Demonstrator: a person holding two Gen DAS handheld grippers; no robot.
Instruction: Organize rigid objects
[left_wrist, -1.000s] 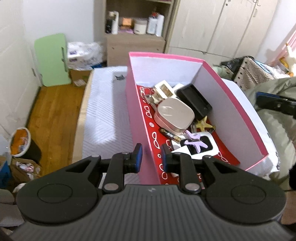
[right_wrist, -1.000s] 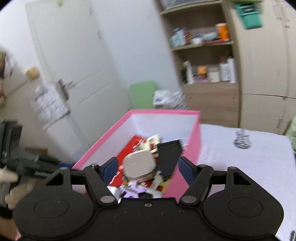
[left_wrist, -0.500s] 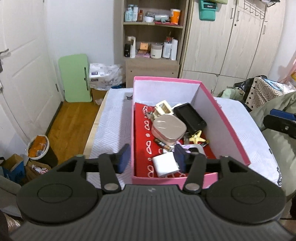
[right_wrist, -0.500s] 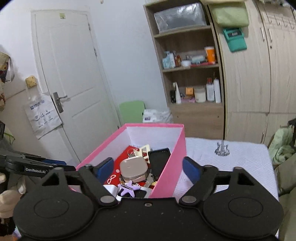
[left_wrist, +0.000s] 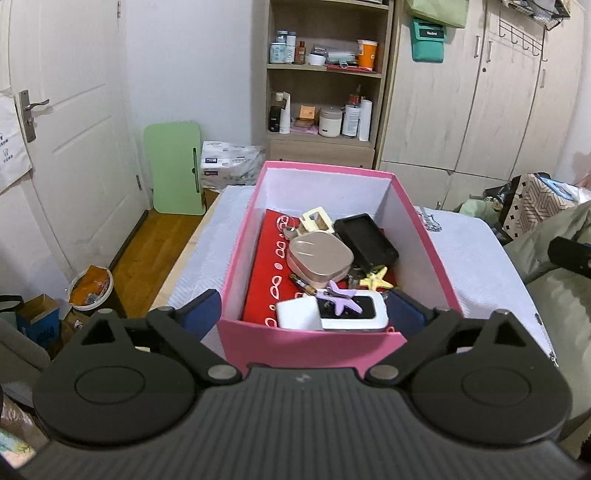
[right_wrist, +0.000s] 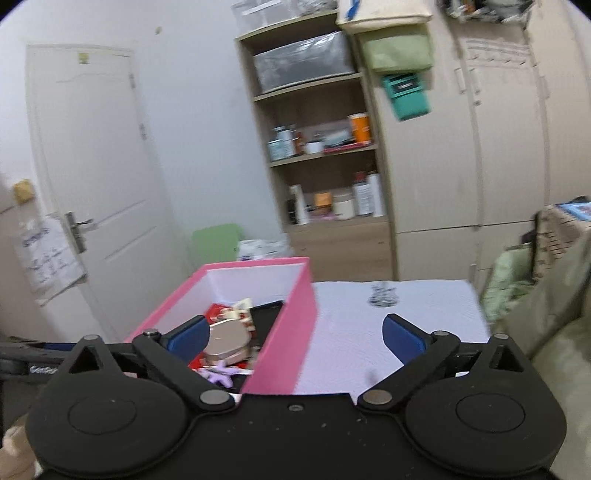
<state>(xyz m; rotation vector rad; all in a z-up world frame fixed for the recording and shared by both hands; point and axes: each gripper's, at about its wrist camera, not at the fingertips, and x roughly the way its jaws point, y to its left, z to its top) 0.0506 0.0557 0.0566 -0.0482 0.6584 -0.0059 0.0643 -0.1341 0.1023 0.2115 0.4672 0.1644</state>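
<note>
A pink box (left_wrist: 236, 254) stands on a white-covered table (left_wrist: 199, 258). Inside lie a rose-gold case (left_wrist: 319, 256), a black case (left_wrist: 365, 242), a white charger (left_wrist: 297, 314), a white device (left_wrist: 354, 314) with a purple star clip (left_wrist: 341, 295), a yellow star clip (left_wrist: 375, 280) and a cream clip (left_wrist: 314, 219). My left gripper (left_wrist: 303, 314) is open and empty, held back above the box's near wall. My right gripper (right_wrist: 295, 338) is open and empty, above the box's right wall (right_wrist: 291, 332).
A shelf unit with bottles (left_wrist: 325, 85) and wardrobes (left_wrist: 480, 92) stand behind the table. A green folded board (left_wrist: 175, 168) leans by a white door (left_wrist: 62, 147). Bins and boxes (left_wrist: 88, 284) sit on the wooden floor at left. Green bedding (right_wrist: 546, 302) lies at right.
My left gripper opened from a narrow gap to wide and pulled back and up from the box. My right gripper drew back and swung right.
</note>
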